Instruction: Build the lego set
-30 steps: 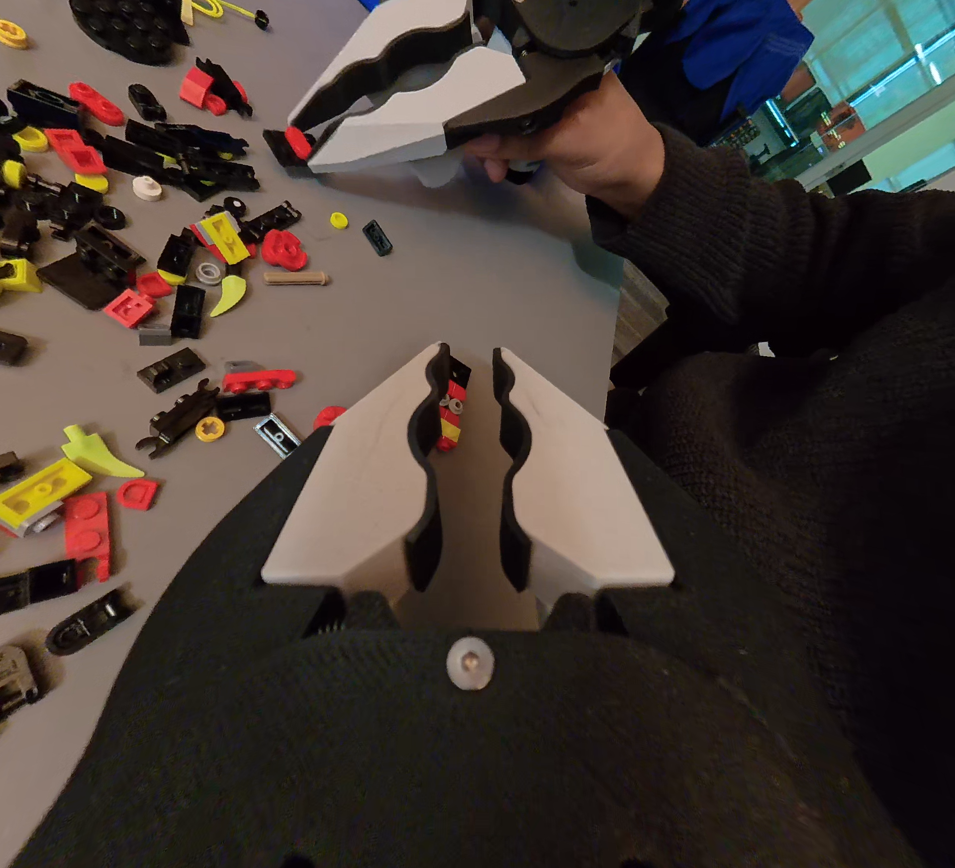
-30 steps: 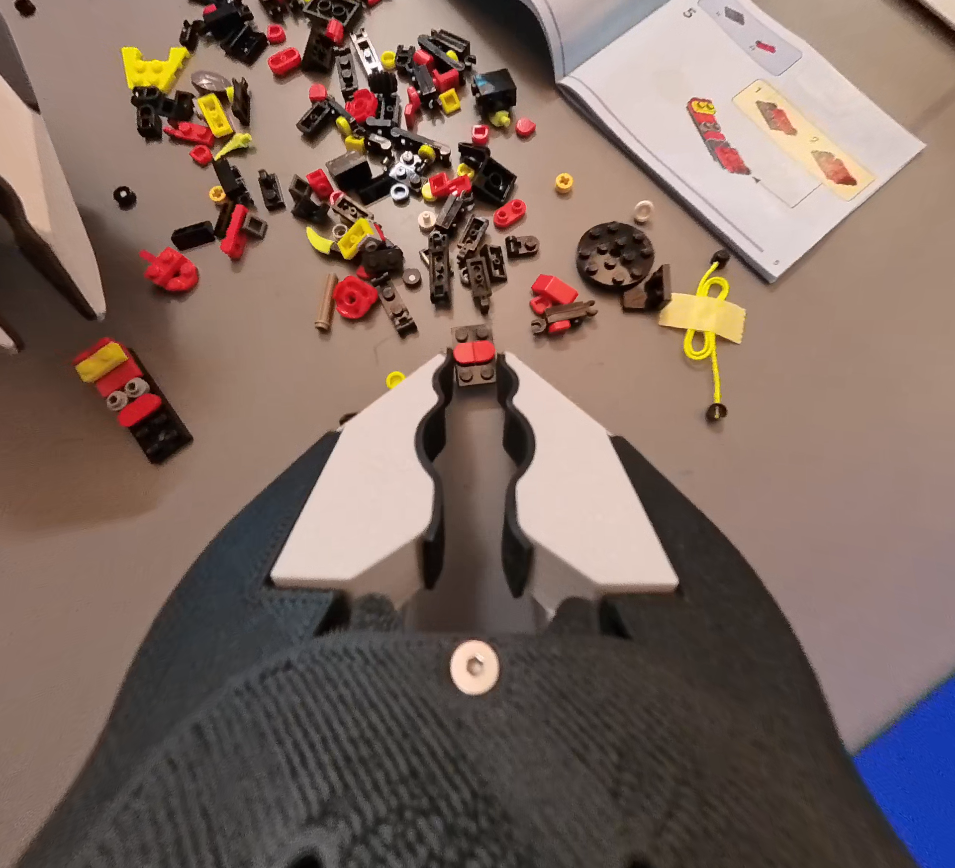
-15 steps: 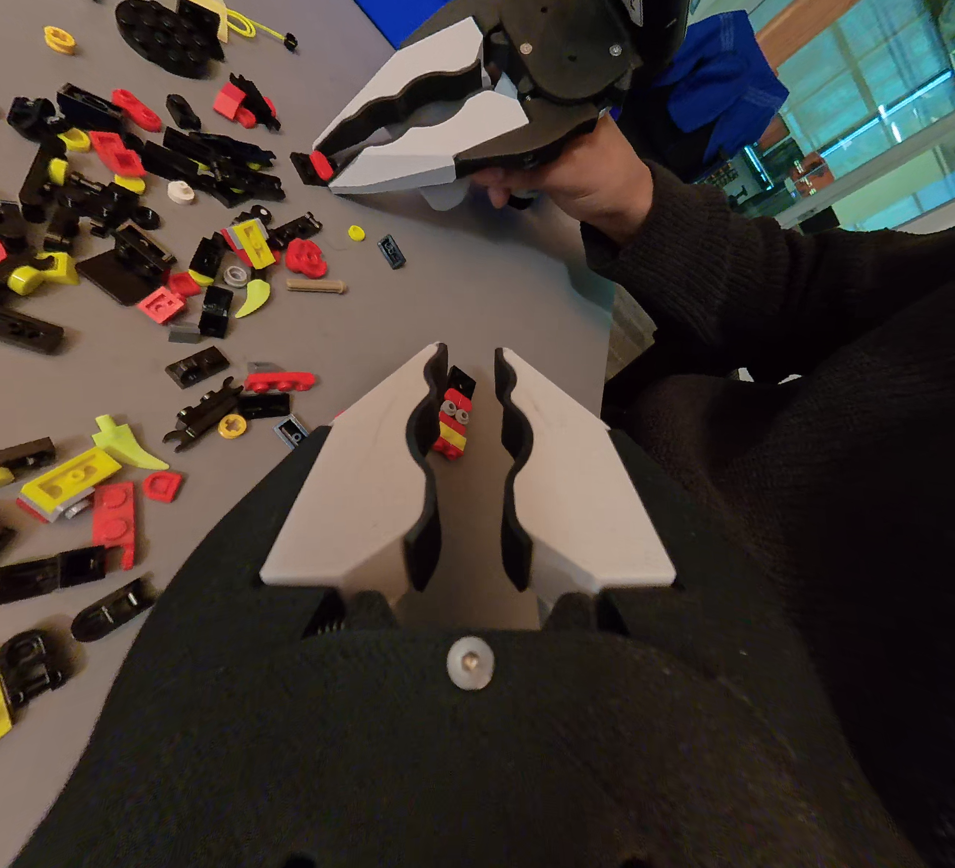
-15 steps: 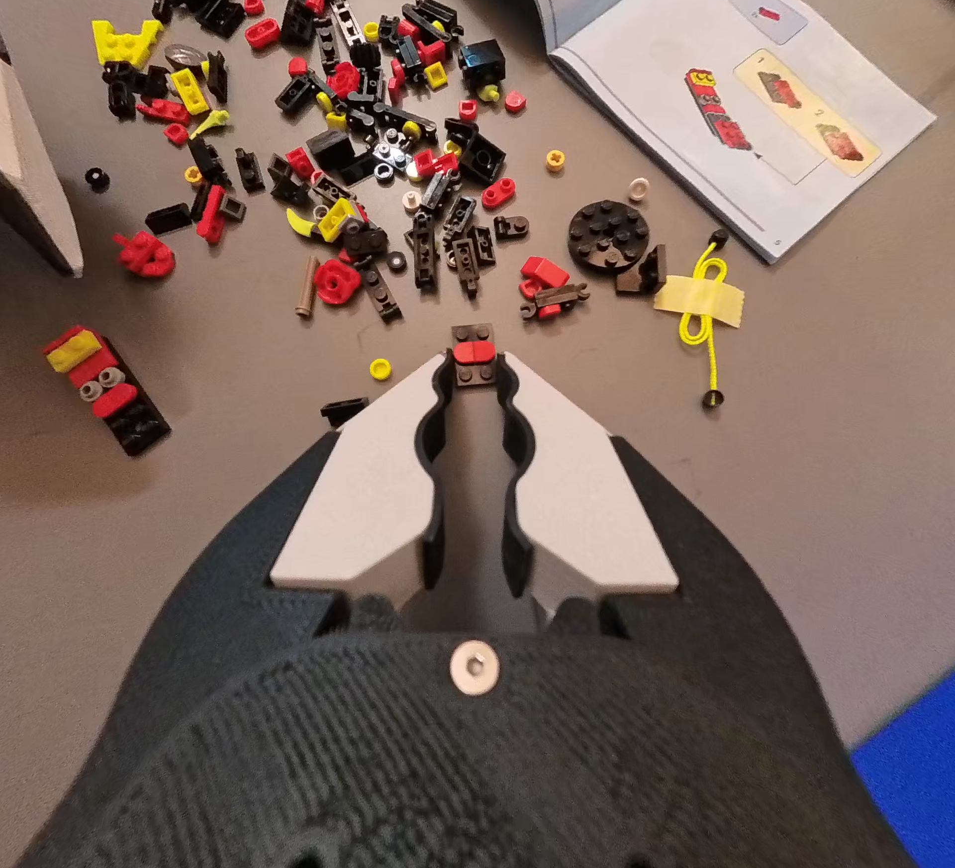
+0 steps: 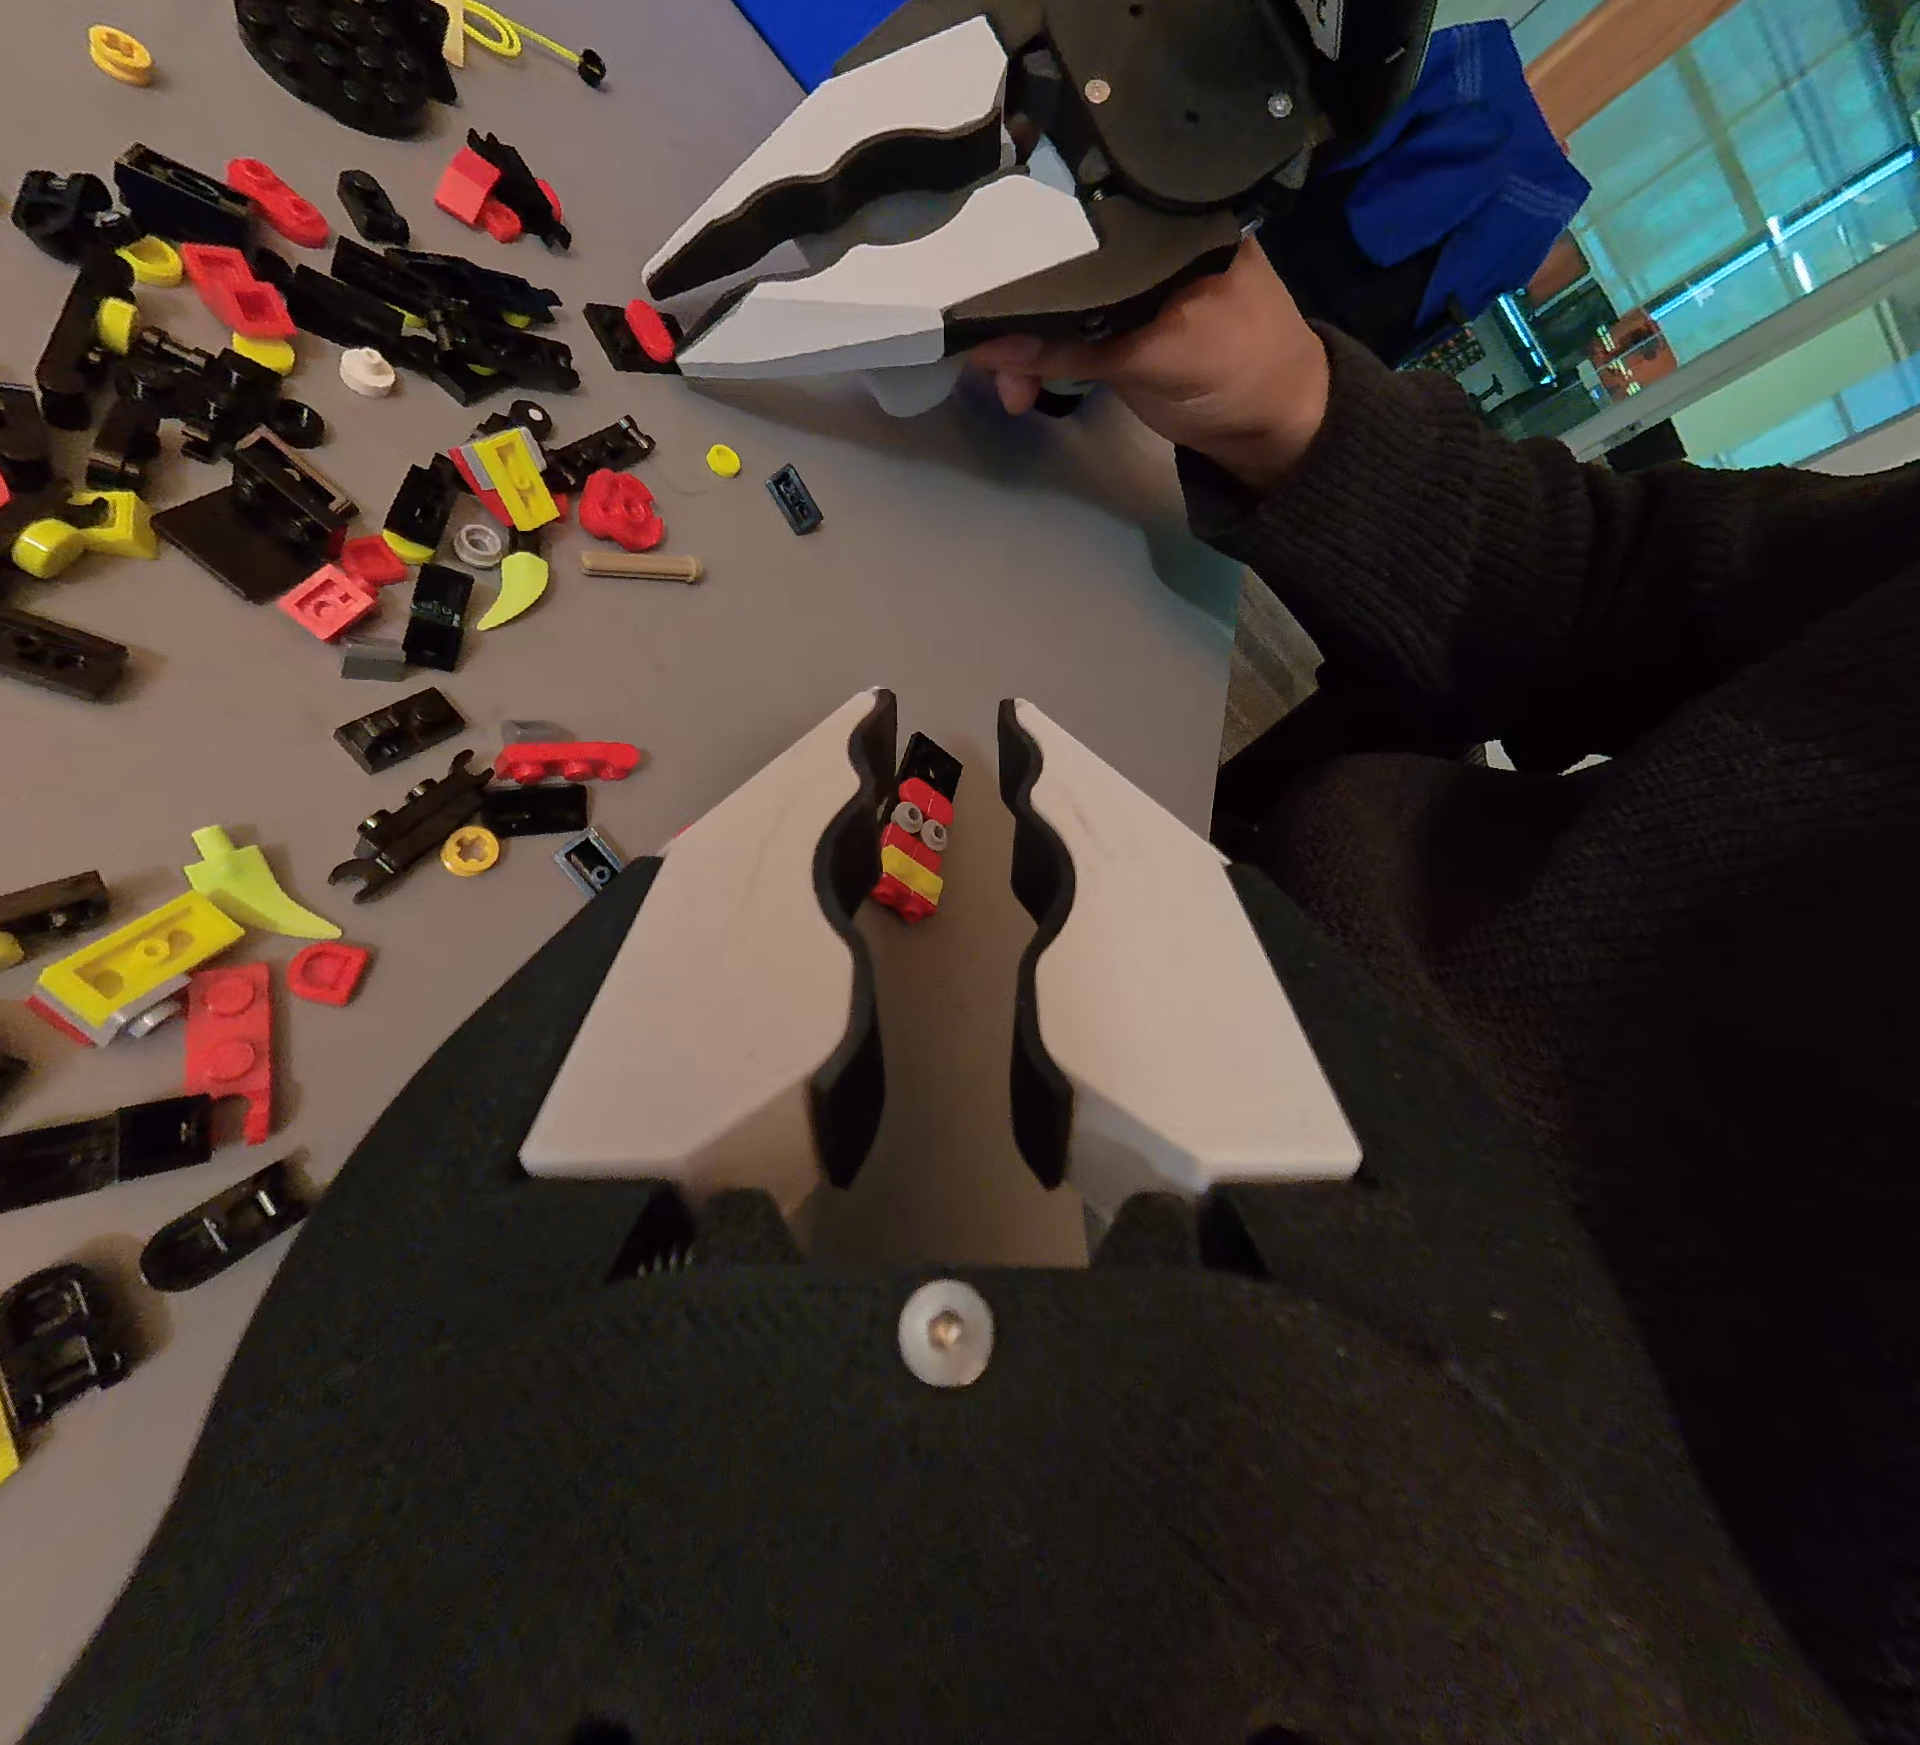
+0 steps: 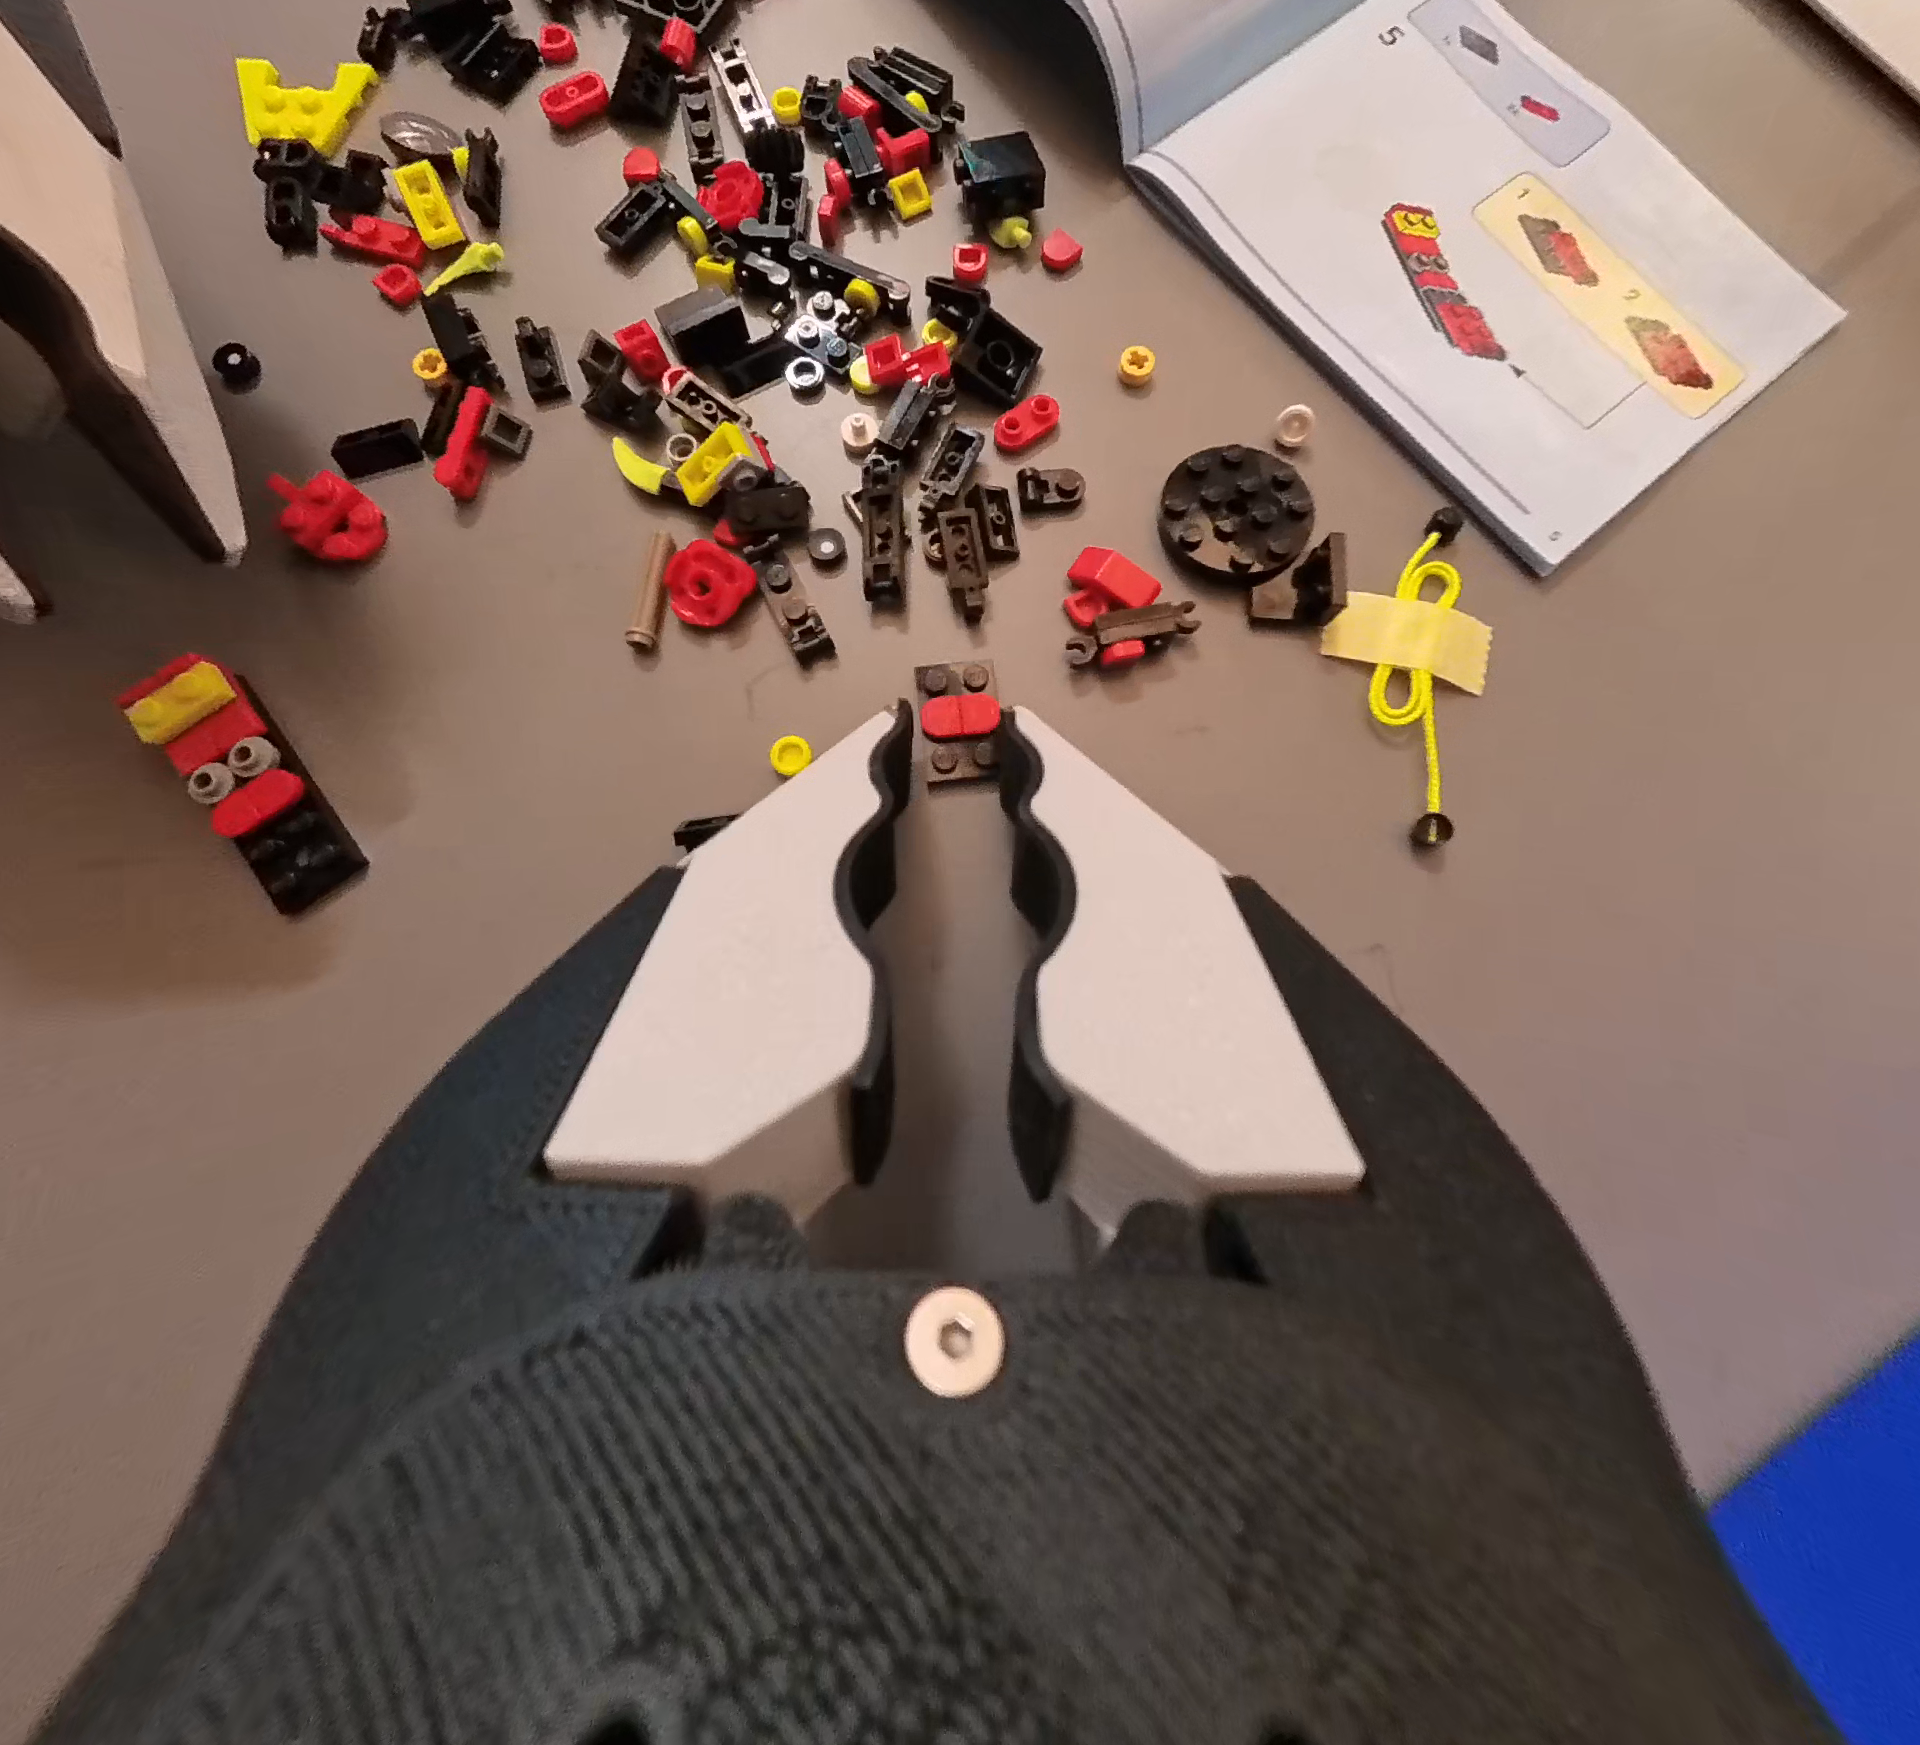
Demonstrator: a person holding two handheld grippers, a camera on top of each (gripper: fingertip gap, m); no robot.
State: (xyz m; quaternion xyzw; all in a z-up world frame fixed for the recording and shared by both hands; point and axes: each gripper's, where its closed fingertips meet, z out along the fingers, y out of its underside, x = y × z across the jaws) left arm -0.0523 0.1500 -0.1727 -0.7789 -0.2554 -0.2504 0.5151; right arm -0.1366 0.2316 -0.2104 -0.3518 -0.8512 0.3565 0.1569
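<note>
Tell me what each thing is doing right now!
Right hand-held gripper: shut on the small plate.
Small plate: black with a red tile on top, held above the table.
Left hand-held gripper: open, holding nothing.
Model: part built, lying flat on the table.
Booklet: open.
String: coiled, taped.
Loose pieces: scattered, unsorted.

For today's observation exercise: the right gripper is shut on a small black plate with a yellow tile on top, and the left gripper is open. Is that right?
Not quite. The tile on the small black plate is red, not yellow, as the right wrist view shows. The right gripper is shut on it, and the left gripper is open.
</note>
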